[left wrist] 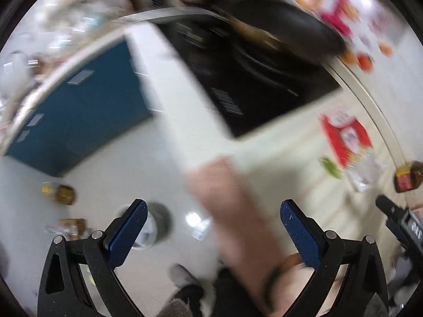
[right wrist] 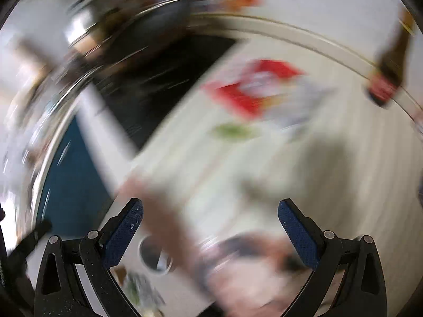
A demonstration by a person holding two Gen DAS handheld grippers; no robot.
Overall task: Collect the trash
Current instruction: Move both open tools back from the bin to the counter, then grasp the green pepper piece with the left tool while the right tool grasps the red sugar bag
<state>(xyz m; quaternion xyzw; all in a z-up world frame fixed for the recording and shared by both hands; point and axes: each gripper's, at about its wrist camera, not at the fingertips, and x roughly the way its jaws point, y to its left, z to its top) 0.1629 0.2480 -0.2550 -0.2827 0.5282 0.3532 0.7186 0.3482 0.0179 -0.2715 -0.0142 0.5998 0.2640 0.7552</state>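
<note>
Pretty blurry, but we see the pale desk (left wrist: 304,185) with a black panel (left wrist: 238,79), then a red-and-white wrapper (left wrist: 346,137) near a brown bottle (left wrist: 409,177). A bare forearm (left wrist: 238,224) crosses between our left hand-held gripper (left wrist: 212,216); right hand-held gripper (right wrist: 210,215) too, both wide open, empty.

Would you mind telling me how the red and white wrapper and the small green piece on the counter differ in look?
The red and white wrapper is much larger than the green piece. The wrapper shows two colours with a clear crinkled part below it, while the green piece is a single colour. Both lie on the pale counter, close together, near the black cooktop. Blur hides finer detail.
</note>
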